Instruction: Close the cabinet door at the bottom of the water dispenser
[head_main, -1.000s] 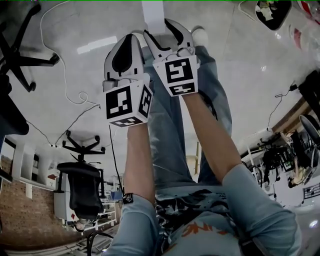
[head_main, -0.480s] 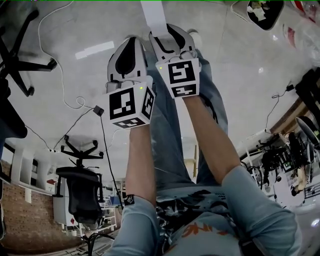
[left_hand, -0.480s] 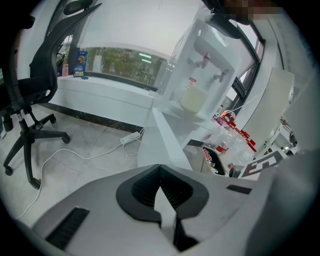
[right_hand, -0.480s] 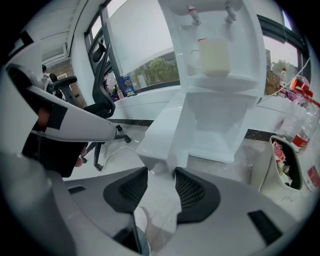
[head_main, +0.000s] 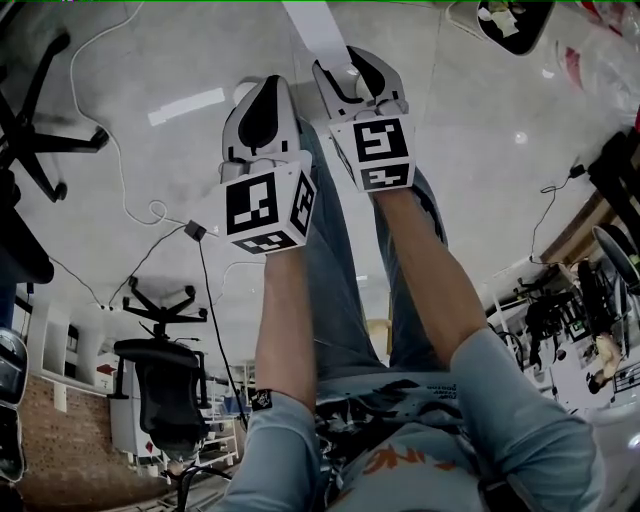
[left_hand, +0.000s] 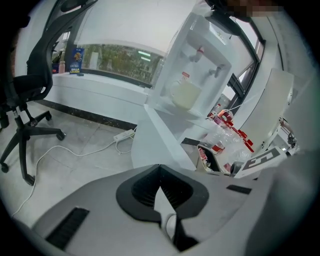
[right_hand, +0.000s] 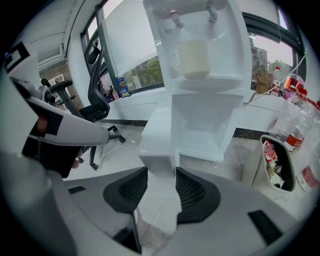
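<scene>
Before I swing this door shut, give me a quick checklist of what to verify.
1. Right gripper gripping cabinet door edge: ok; jaws have just been closing, edge between them.
2. Left gripper empty: ok, shut on nothing.
3. Door closed: not ok, it stands open.
4. Water dispenser cabinet opening unobstructed: ok.
5. Cup upright: ok.

A black office chair (left_hand: 31, 85) stands on the pale glossy floor (left_hand: 75, 155), with a wide window (left_hand: 120, 61) behind it and a white power strip (left_hand: 123, 135) lying to its right.
</scene>
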